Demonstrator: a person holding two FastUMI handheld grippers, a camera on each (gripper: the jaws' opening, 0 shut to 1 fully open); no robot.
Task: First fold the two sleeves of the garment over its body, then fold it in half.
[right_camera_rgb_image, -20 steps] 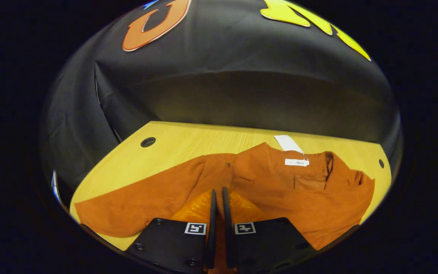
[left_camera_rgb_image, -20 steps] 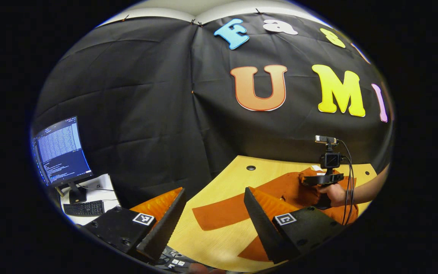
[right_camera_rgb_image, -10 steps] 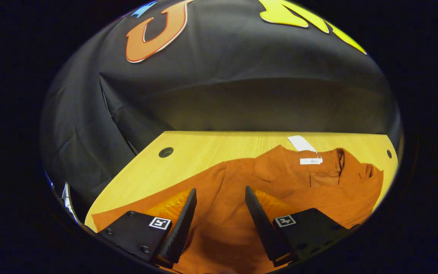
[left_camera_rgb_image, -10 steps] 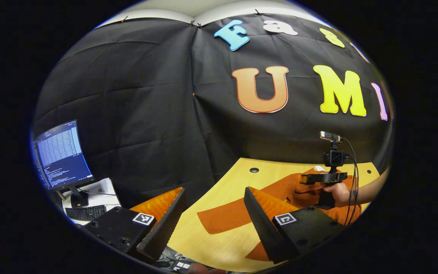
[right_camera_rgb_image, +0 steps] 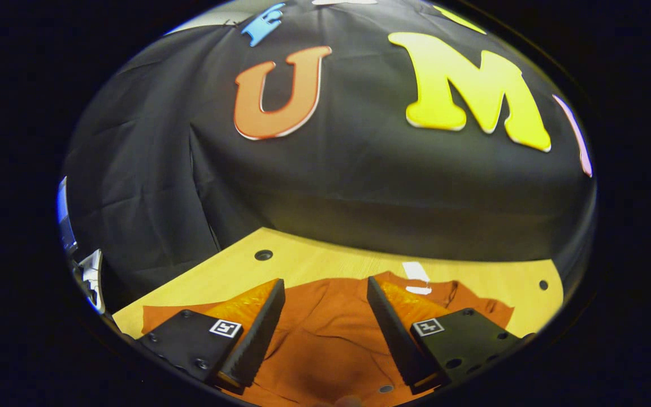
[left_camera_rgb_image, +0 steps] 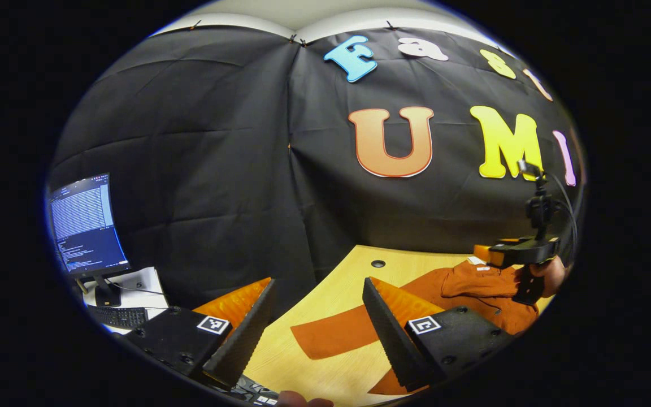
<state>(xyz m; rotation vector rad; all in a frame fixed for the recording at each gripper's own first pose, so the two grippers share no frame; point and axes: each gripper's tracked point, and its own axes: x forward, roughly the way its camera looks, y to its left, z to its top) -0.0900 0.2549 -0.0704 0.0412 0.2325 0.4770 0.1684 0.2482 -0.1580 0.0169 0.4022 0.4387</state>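
garment on table, monitor left of table

Rust-orange long-sleeved garment lying rumpled on the table, lower right of the left gripper view; one sleeve stretched flat toward lower centre; white neck label showing.

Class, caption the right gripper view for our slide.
Open claw above an orange shirt on a wooden table.

The garment is seen in plain rust orange with a white tag at its collar. The worktop is shown in pale yellow wood grain. A blue-lit monitor is visible.
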